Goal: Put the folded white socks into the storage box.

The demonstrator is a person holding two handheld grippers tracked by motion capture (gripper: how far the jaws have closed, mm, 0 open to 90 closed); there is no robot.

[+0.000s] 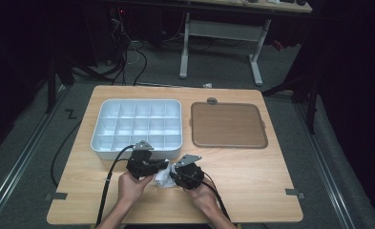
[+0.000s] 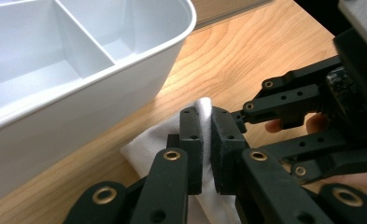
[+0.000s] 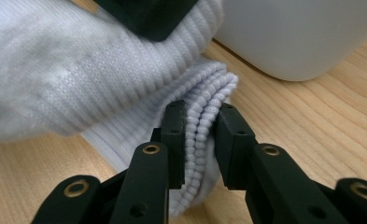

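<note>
**Both grippers pinching the white sock at the near edge of the table**

Your two hands come in from the bottom of the high view and meet close together, just in front of the white compartment tray (image 1: 136, 128). Your left hand (image 1: 130, 186) holds the left gripper (image 1: 152, 167) turned inward toward the right; your right hand (image 1: 200, 194) holds the right gripper (image 1: 174, 174) turned inward toward the left, so the two point at each other with the cloth between them. Cables trail back from both along your forearms.

The left gripper's fingers (image 2: 191, 140) are pressed nearly together, pinching a thin fold of the white sock (image 2: 148, 142). In the left gripper view the other gripper sits just beyond, on the right. The right gripper's fingers (image 3: 173, 140) are clamped on the ribbed cuff edge of the sock, with several stacked layers standing upright between the pads.

The sock (image 3: 78, 79) is white knit, ribbed at the cuff and finer-grained on the body. It is bunched and folded over itself, a small crumpled heap in the high view (image 1: 162, 177). It lies on the wooden table (image 1: 252, 171), just beside the tray's near rounded corner, apart from the tray wall. The brown flat tray (image 1: 228, 125) lies well away to the right of the white one.
</note>
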